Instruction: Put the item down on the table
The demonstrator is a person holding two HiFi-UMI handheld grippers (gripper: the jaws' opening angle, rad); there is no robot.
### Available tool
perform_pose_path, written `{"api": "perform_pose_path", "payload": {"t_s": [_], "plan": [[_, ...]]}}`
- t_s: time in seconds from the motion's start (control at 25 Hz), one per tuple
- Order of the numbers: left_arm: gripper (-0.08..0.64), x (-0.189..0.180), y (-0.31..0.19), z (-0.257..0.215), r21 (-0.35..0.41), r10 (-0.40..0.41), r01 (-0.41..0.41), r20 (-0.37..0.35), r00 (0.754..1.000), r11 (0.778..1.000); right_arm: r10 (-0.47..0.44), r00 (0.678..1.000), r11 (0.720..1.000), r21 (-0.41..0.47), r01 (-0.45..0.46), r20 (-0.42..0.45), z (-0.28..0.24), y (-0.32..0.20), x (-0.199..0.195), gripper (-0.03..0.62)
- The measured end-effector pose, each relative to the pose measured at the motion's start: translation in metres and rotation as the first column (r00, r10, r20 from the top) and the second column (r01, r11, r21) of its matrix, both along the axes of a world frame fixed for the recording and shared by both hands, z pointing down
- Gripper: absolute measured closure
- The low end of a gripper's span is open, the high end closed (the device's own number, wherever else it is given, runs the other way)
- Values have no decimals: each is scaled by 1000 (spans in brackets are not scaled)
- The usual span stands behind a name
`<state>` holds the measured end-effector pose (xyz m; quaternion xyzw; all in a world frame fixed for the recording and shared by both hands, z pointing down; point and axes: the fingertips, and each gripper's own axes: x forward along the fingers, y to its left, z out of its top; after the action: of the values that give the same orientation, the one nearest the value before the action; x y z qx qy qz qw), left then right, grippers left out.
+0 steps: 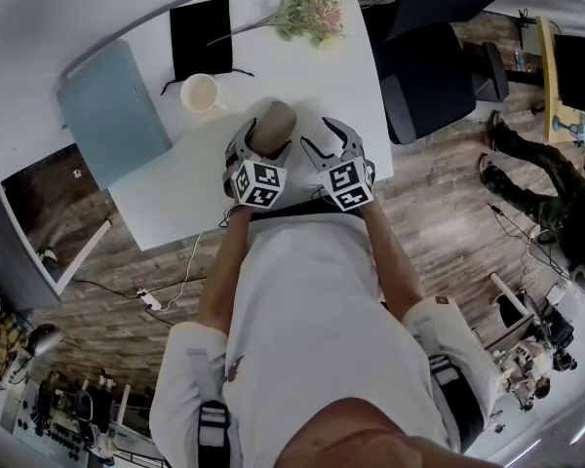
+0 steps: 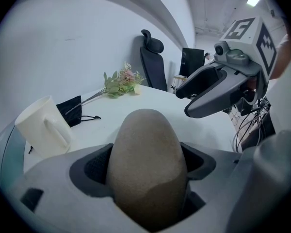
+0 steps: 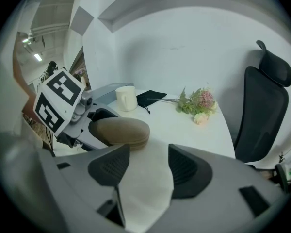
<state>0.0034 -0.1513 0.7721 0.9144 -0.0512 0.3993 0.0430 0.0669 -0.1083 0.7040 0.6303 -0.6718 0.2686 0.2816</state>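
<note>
A tan oval case (image 1: 275, 123) lies lengthwise between the jaws of my left gripper (image 1: 265, 142), which is shut on it over the near part of the white table (image 1: 302, 76). In the left gripper view the case (image 2: 148, 159) fills the gap and both pads (image 2: 96, 166) press its sides. From the right gripper view the case (image 3: 120, 131) hangs low over the tabletop; whether it touches is unclear. My right gripper (image 1: 330, 144) stands open just right of the case, with nothing between its pads (image 3: 109, 166).
A white mug (image 1: 202, 93) stands left of the case, with a black pouch (image 1: 200, 32) and a flower sprig (image 1: 307, 10) farther back. A grey-blue flat case (image 1: 112, 110) lies at the table's left. A black office chair (image 1: 429, 66) stands at the right edge.
</note>
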Motion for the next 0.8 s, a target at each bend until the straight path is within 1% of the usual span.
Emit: {"api": "perform_pose_path", "payload": {"t_s": [0.56, 0.8], "plan": [[129, 0, 2, 4, 6, 10, -10, 10, 1000, 1000, 8, 1000, 1000, -10, -8, 5, 2, 4, -9, 337], [124, 0, 3, 6, 24, 32, -33, 26, 999, 999, 15, 1000, 1000, -13, -15, 2, 0, 6, -14, 334]]}}
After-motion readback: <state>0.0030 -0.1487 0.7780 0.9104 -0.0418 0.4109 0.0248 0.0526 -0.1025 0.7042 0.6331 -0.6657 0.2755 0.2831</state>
